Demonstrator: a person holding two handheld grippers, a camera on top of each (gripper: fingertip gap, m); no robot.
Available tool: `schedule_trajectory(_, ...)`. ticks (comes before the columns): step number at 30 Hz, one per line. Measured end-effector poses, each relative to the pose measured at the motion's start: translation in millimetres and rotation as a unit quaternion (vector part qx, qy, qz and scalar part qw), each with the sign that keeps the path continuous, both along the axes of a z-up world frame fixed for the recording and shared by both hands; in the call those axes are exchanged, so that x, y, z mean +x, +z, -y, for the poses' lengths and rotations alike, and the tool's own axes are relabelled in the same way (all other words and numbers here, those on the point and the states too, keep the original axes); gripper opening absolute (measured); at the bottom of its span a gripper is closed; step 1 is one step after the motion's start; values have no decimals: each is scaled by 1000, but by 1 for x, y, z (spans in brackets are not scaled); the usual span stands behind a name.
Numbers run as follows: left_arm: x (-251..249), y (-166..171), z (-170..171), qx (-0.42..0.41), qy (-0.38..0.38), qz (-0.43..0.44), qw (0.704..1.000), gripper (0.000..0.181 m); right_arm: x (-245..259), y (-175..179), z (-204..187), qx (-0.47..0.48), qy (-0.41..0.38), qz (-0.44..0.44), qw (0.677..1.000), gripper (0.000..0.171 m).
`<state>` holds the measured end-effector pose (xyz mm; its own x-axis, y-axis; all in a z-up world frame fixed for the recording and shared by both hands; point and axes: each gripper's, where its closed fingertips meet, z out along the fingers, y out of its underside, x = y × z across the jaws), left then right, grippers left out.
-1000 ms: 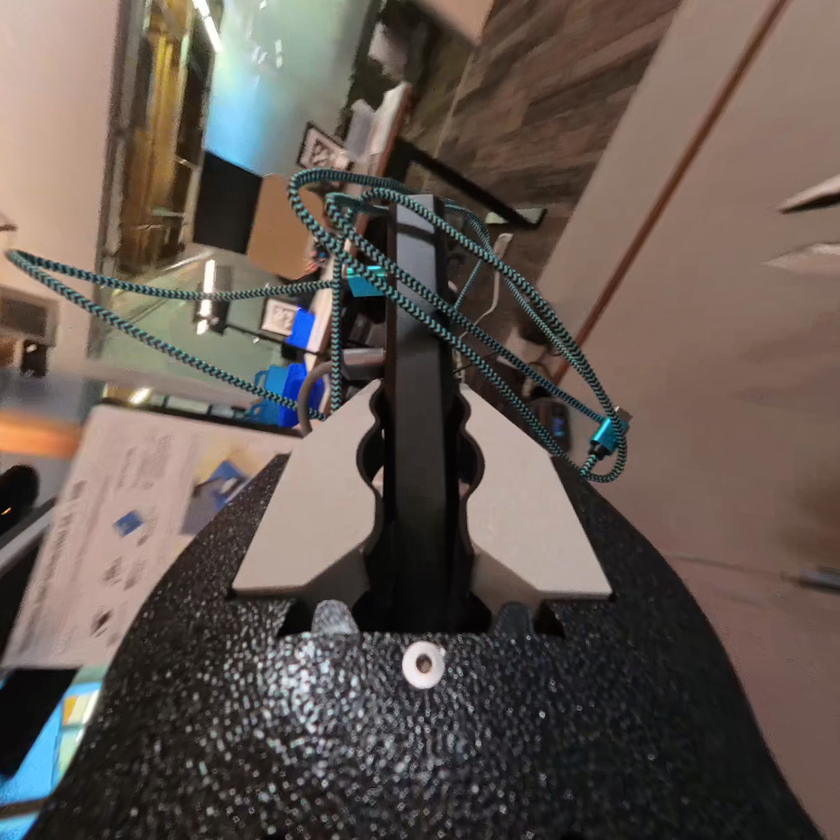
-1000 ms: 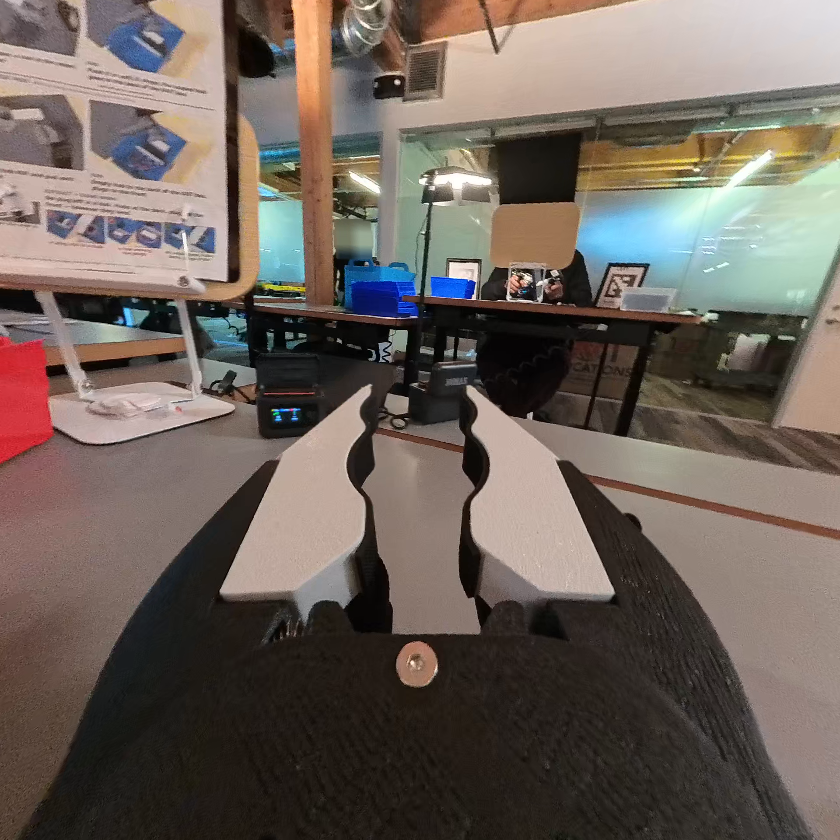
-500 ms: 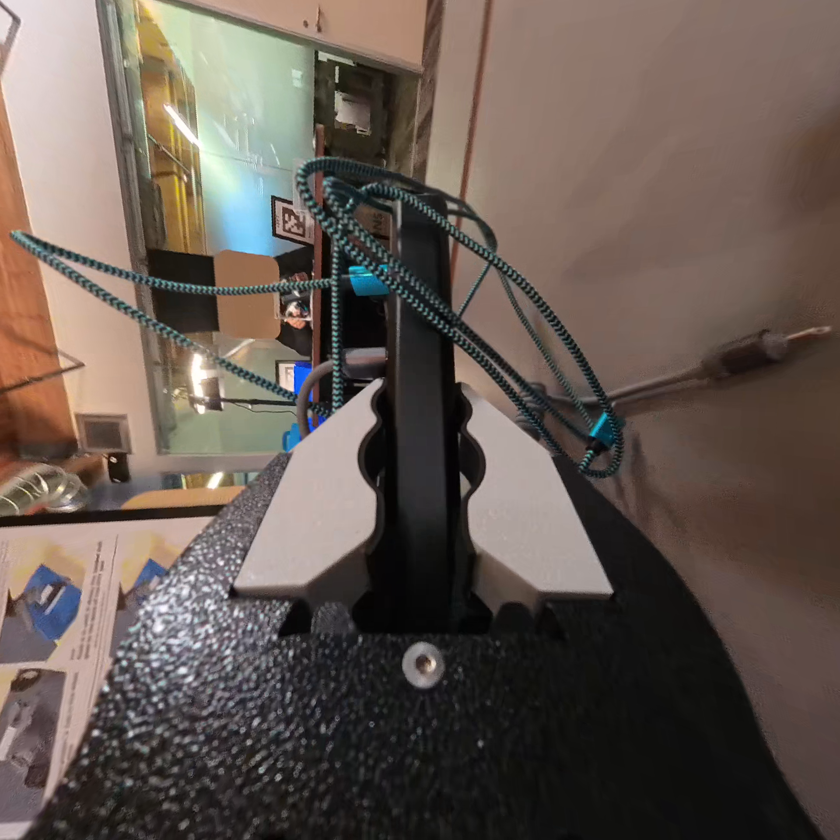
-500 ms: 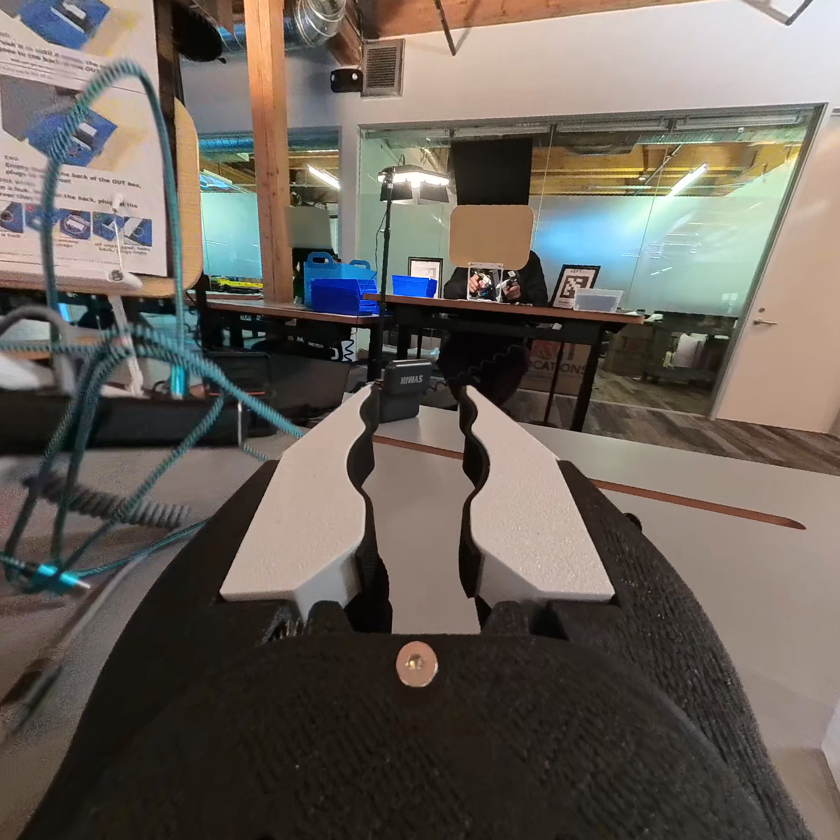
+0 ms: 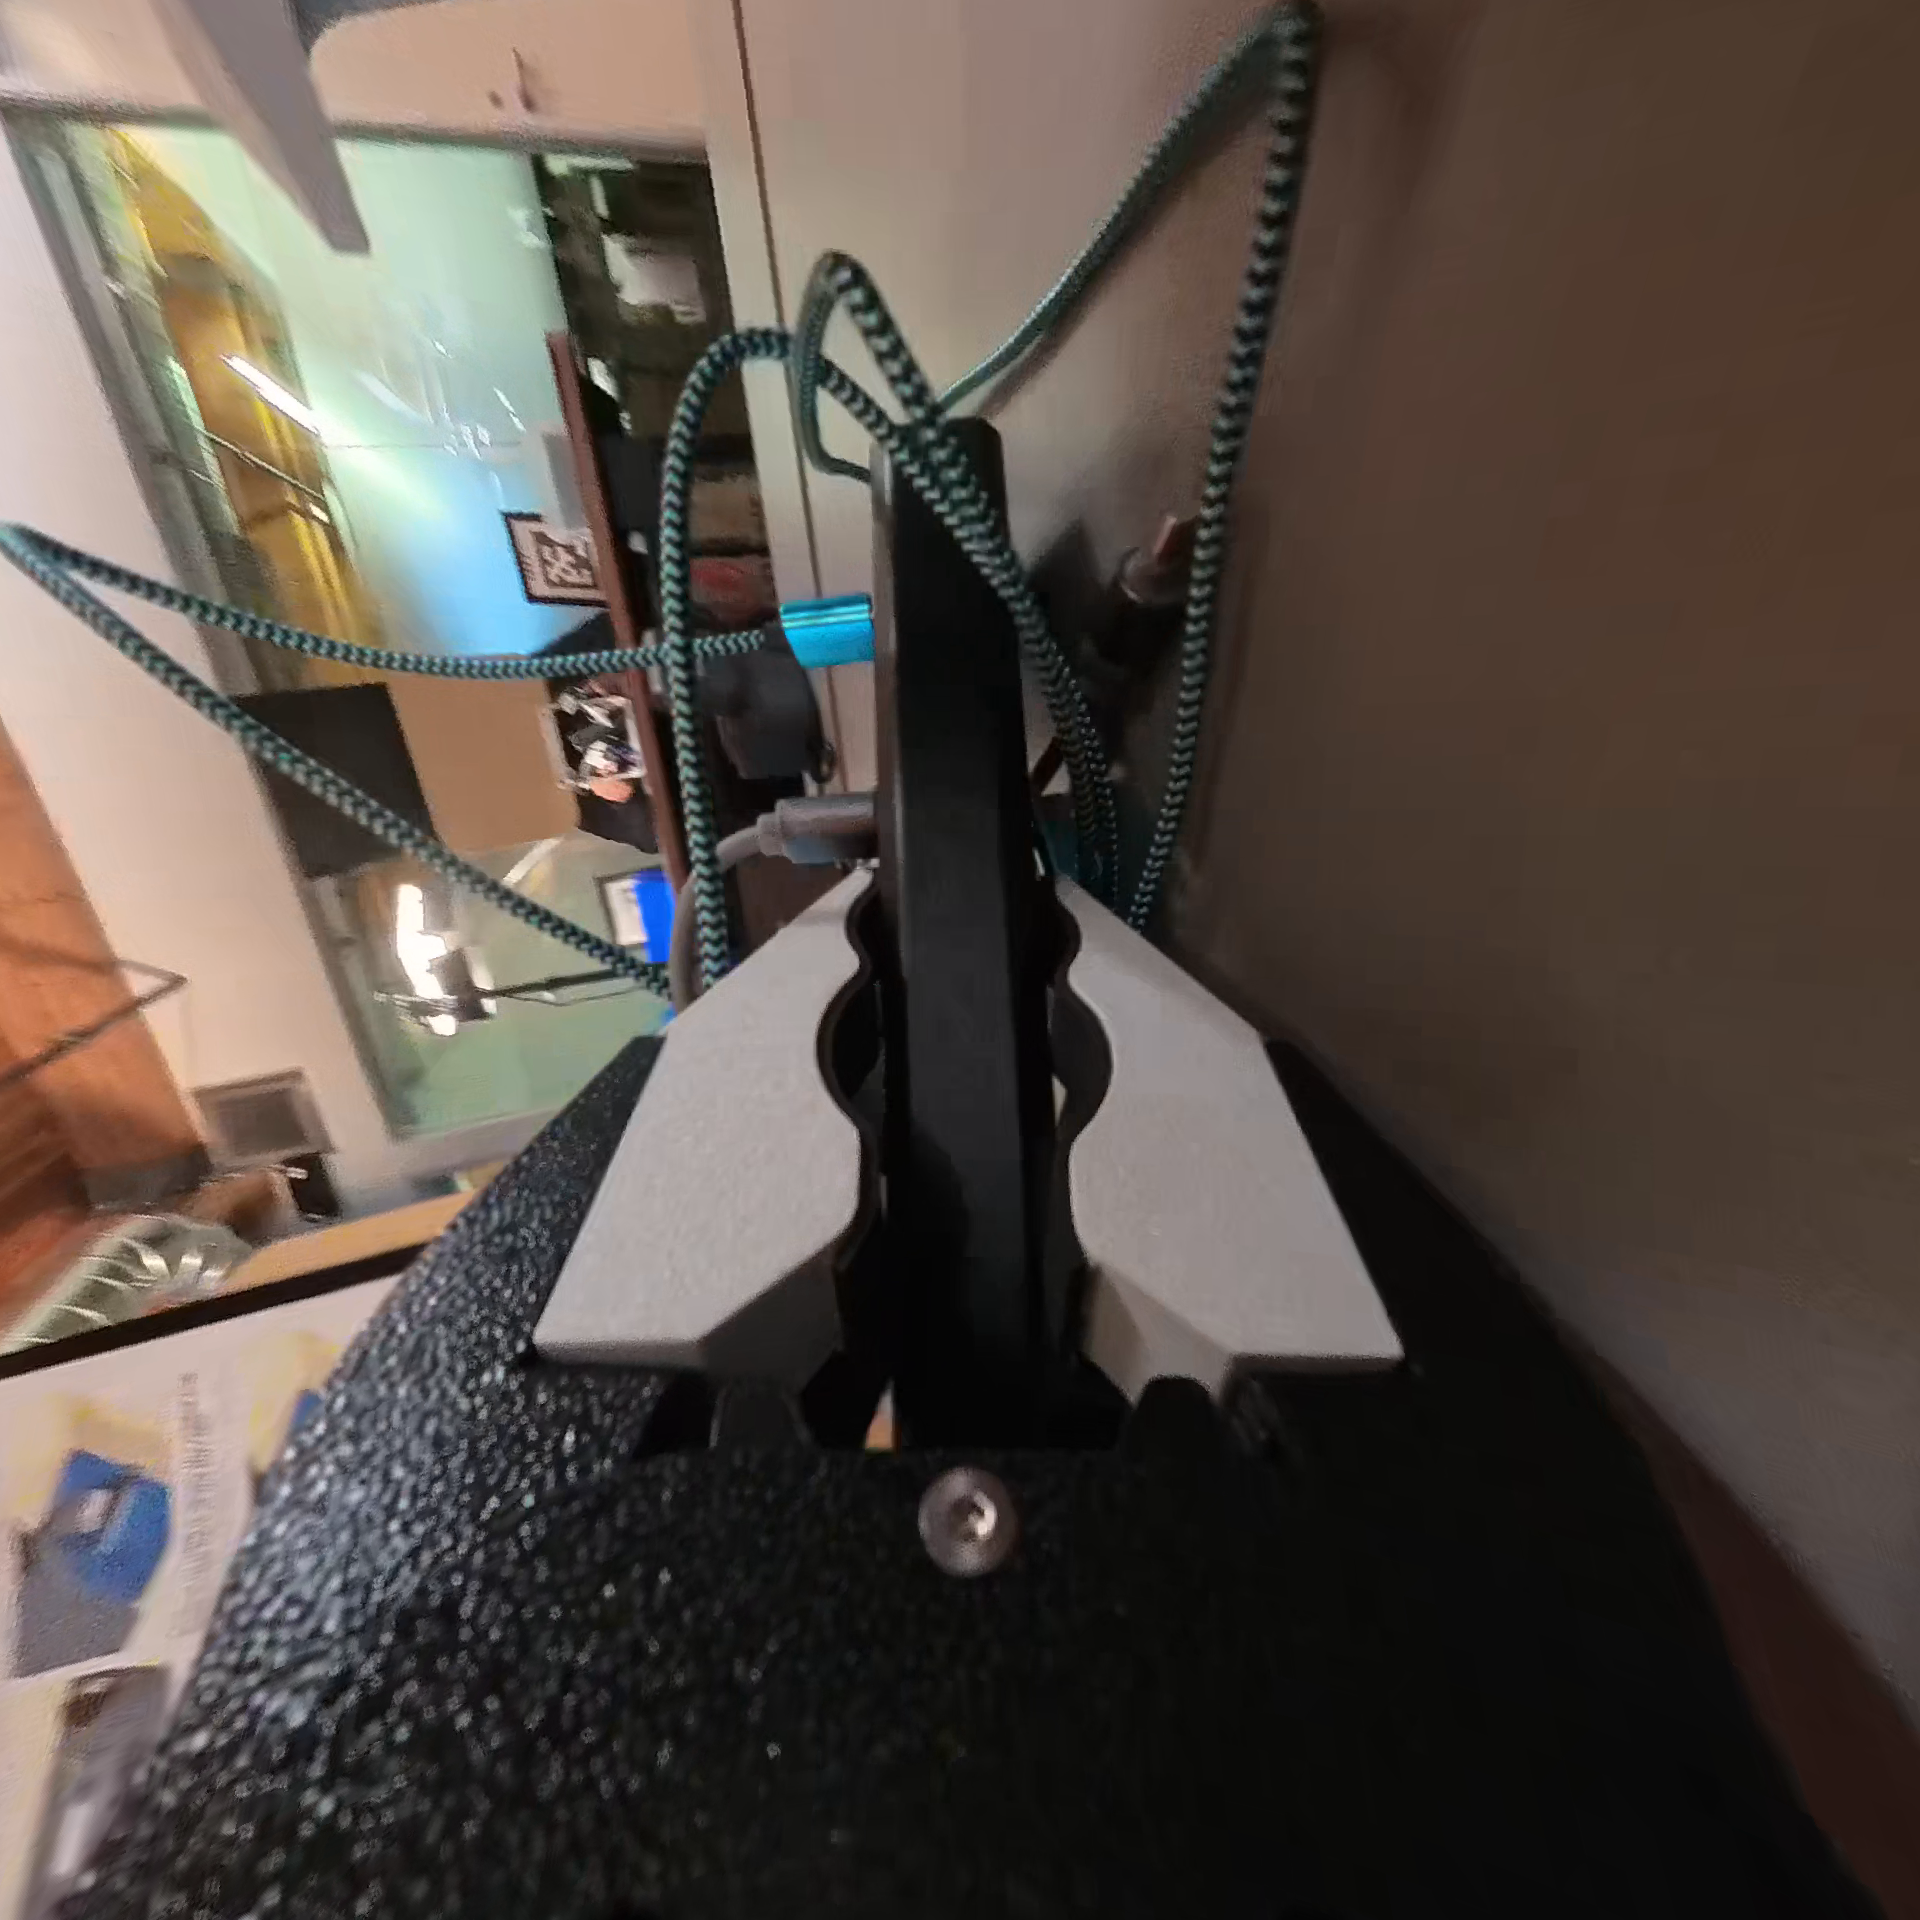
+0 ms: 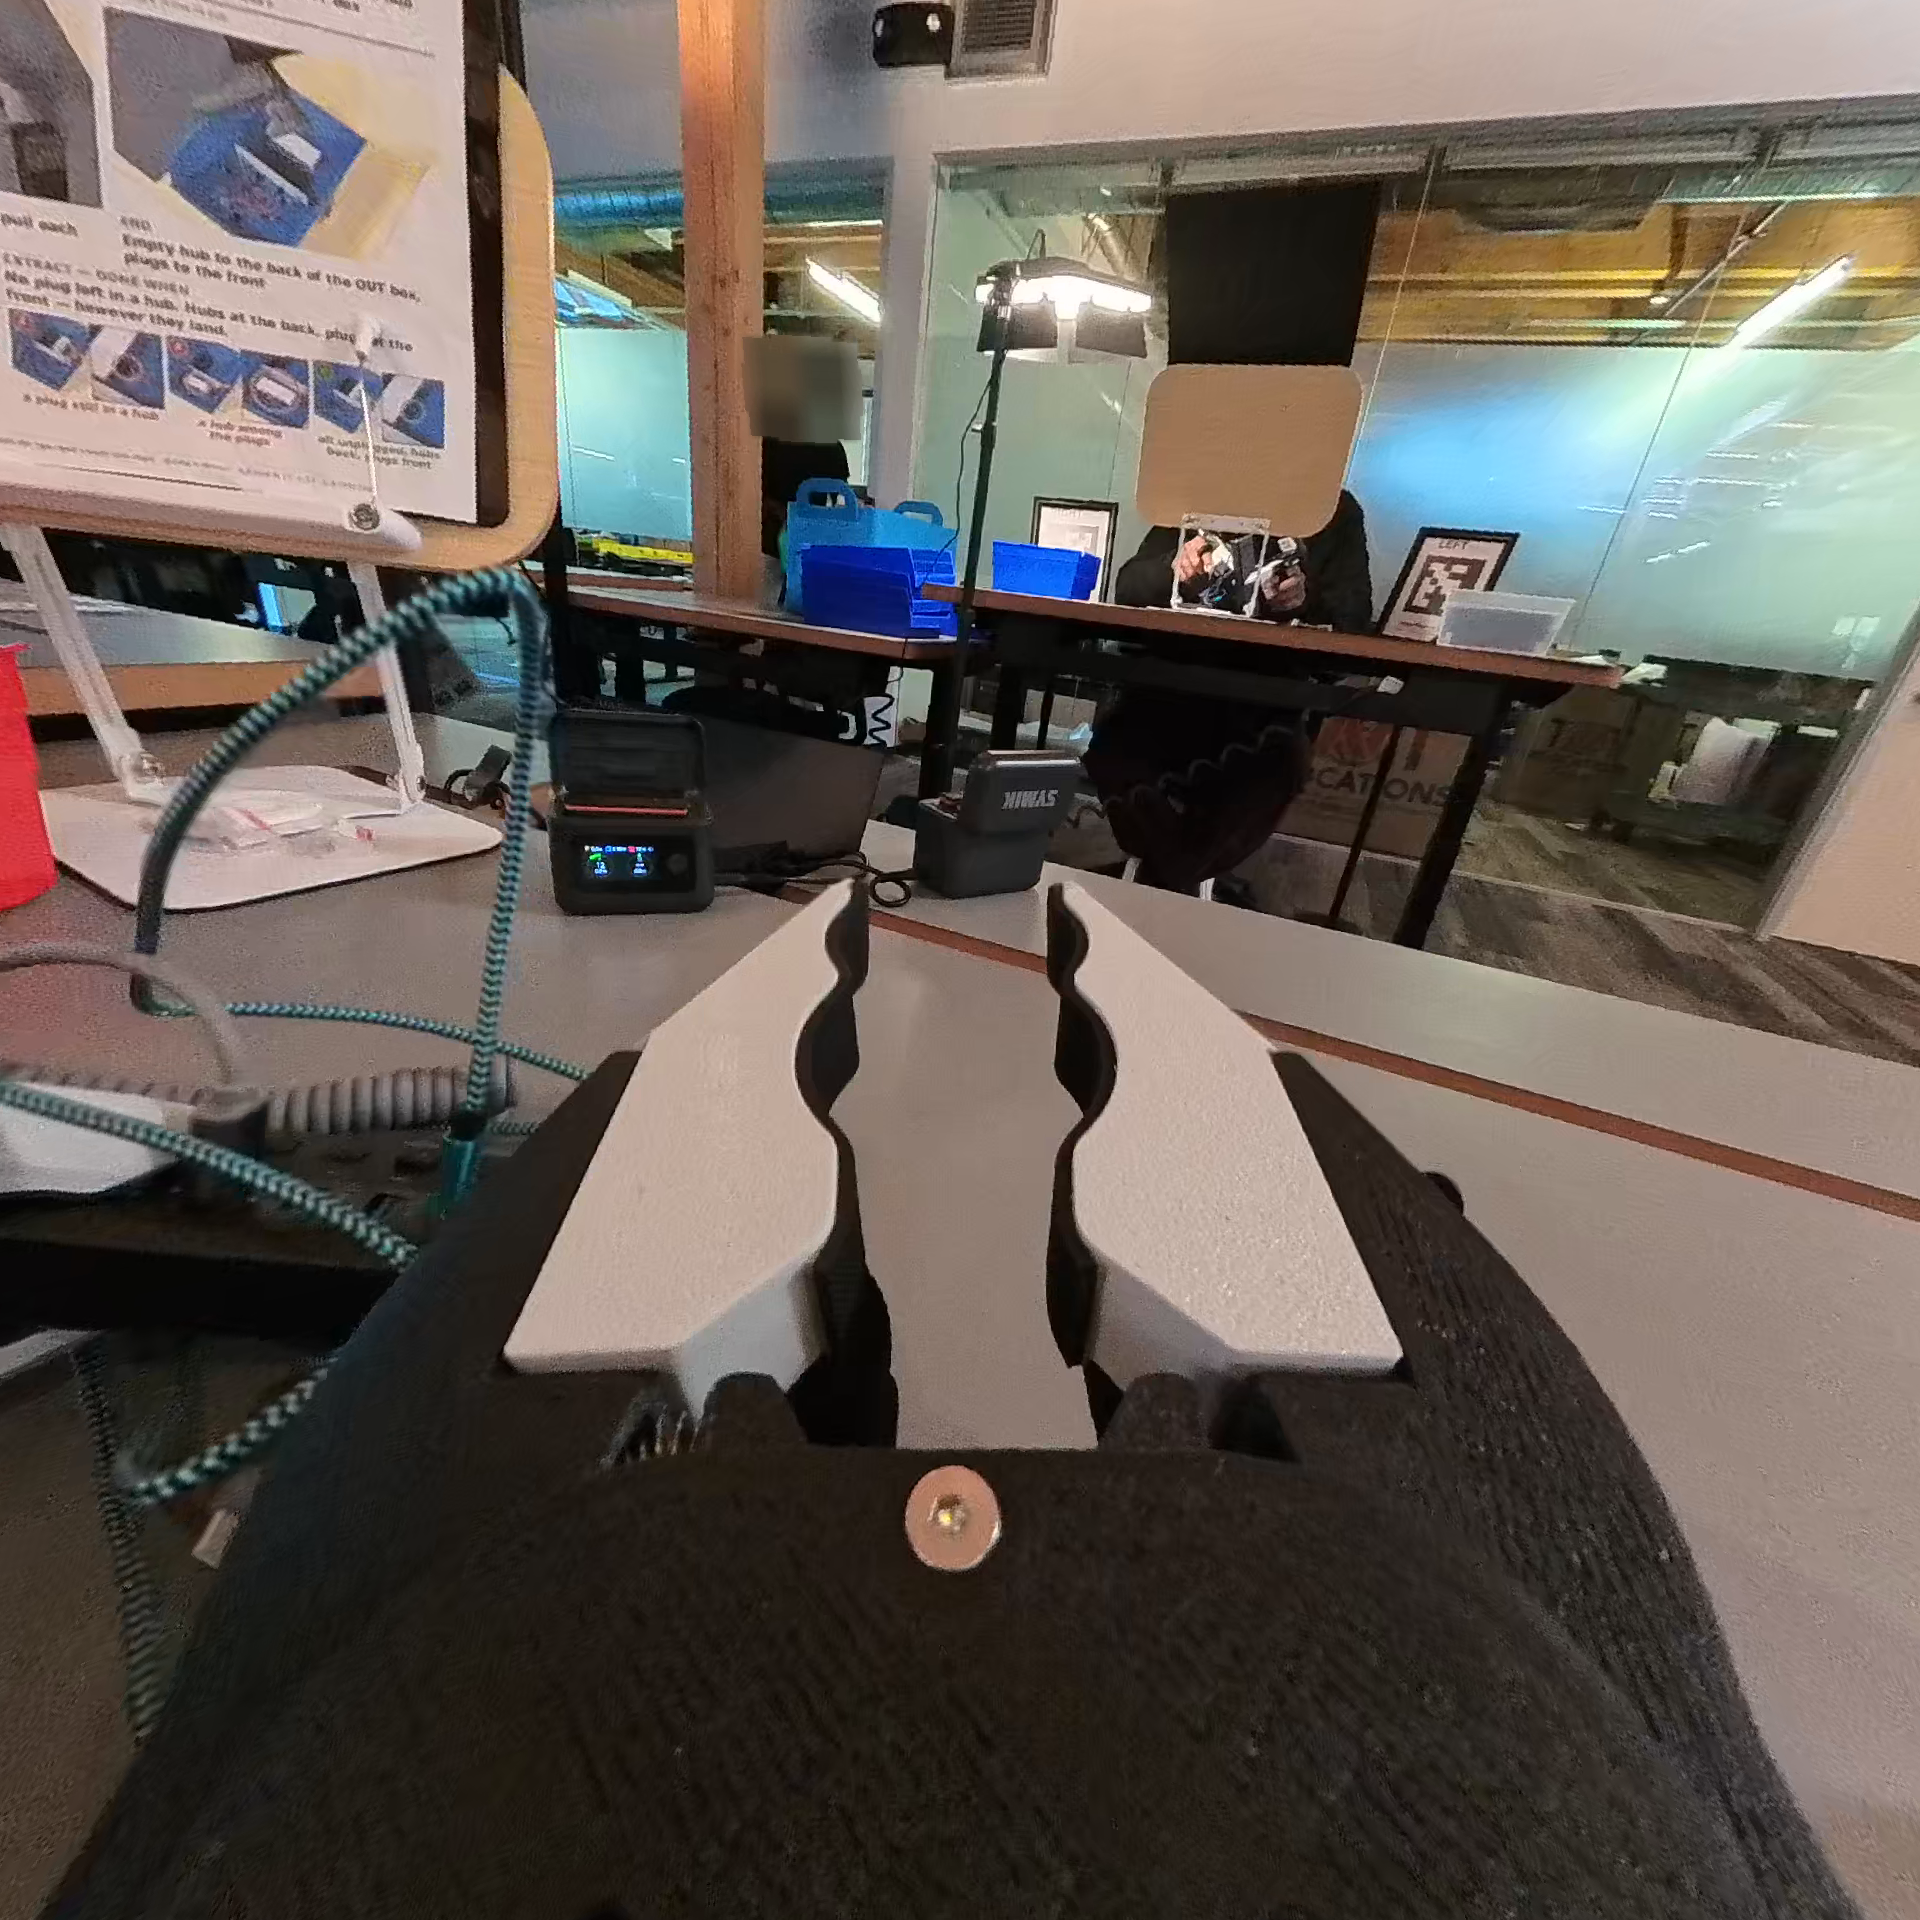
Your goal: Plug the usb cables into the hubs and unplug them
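Note:
My left gripper (image 5: 956,914) is shut on a long black USB hub (image 5: 951,790), held edge-on and rolled sideways close to the grey table (image 5: 1558,727). A blue plug (image 5: 828,632) and a grey plug (image 5: 816,828) sit in the hub's left side. Teal braided cables (image 5: 312,644) loop around the hub and trail off left and up. My right gripper (image 6: 956,904) is open and empty above the table. At its left the hub (image 6: 177,1278) lies low with teal cables (image 6: 499,831) and a grey coiled cable (image 6: 384,1096) over it.
A white stand with an instruction sheet (image 6: 239,260) is at the far left, a red object (image 6: 21,779) beside it. Two small dark devices (image 6: 631,821) (image 6: 992,821) sit at the table's far edge. A person sits at a far table (image 6: 1247,634) with blue bins (image 6: 873,566). The right gripper is farther from the red object (image 6: 21,779), some 40 cm, than the left, some 30 cm.
My left gripper has rolled and come closer to the table with the hub; the cables now drape onto the table. In the right wrist view the hub and cables have dropped lower at left.

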<state>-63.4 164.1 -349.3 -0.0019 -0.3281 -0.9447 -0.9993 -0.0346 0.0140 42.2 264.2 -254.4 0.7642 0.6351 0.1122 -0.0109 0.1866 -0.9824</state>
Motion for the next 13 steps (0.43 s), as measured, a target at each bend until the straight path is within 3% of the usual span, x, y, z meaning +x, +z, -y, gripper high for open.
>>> schedule_trajectory(7, 3, -7, 44, -121, -50, 78, 988, 35, -4, -6, -1, -24, 15, -4, 1000, 33)
schedule_trajectory(9, 0, -10, 55, -166, -29, 111, 979, 36, -10, -8, 1, -28, 27, 2, 999, 33)
schedule_trajectory(13, 16, -6, 91, -320, -16, 267, 909, 47, -24, -10, 10, -30, 68, 19, 997, 35)
